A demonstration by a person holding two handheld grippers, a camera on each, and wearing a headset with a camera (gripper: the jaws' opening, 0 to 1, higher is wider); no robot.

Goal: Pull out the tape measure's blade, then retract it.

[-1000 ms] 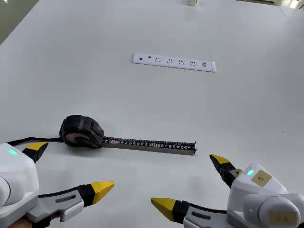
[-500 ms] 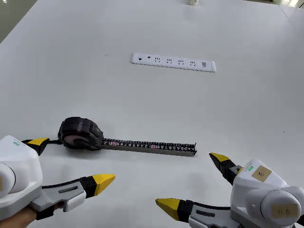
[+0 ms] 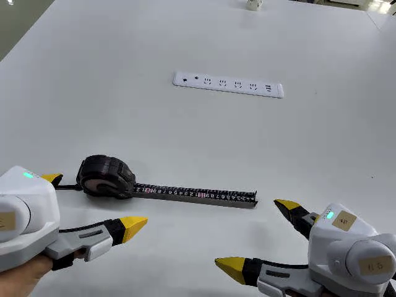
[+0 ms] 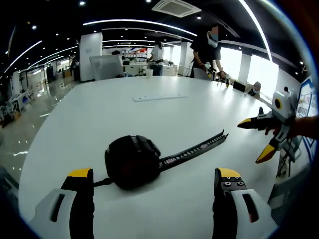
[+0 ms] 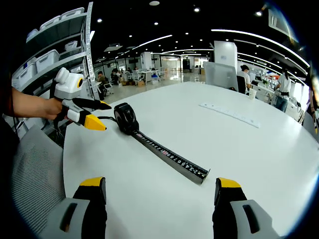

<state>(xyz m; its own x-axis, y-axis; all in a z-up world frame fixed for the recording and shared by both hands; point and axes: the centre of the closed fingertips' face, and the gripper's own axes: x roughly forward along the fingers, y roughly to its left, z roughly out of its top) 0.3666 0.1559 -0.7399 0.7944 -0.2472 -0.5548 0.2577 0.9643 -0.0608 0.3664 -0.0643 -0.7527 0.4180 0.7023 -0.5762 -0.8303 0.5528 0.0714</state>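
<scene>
The white workbench carries the tape measure, whose black round case lies toward the near left corner. Its blade is drawn out and rests flat on the surface, running rightward from the case roughly parallel to the near edge. The printed scale faces up, and the blade ends about midway along that edge. A thin black strap leaves the case on its left side.

The left gripper, held in a hand at the near left corner, has its yellow-tipped jaws spread wide and grips nothing. One tip lies just left of the case, beside the strap, and the other lies nearer the edge, in front of the blade's root. In the left gripper view the case sits just ahead of the gap between the jaws, apart from both.

The right gripper, at the near right, is likewise spread wide and empty. Its farther tip is near the blade's end but clear of it. In the right gripper view the blade's end lies ahead, between the two jaws.

A white power strip lies farther back toward the far edge, well apart from the tape measure.
</scene>
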